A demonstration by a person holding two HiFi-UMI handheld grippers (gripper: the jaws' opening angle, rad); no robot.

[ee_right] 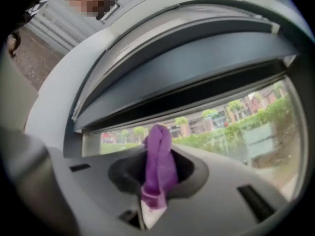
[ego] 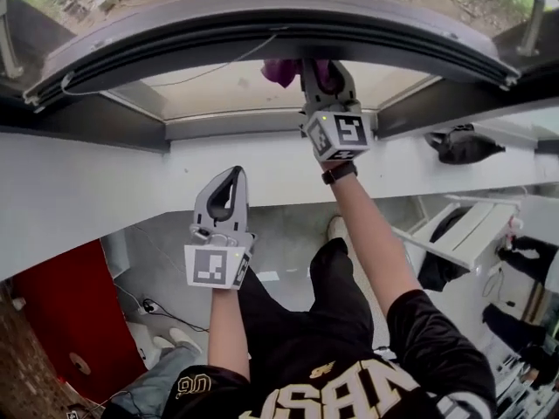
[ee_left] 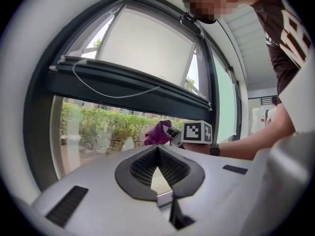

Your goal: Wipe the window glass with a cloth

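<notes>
Left gripper (ego: 234,175): pressed together, empty, held low | right gripper (ego: 319,66): pinching purple cloth (ego: 278,71) up at window glass (ee_right: 246,127) (contact likely, hard to confirm) | advice: press evenly, sweep overlapping passes, keep pinch firm

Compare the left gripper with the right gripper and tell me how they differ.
The right gripper is shut on a purple cloth; the left gripper is shut on nothing. The right gripper is raised to the window glass, holding the cloth close to the pane; the left gripper hangs lower, back from the glass. Both are grey, each with a marker cube.
</notes>
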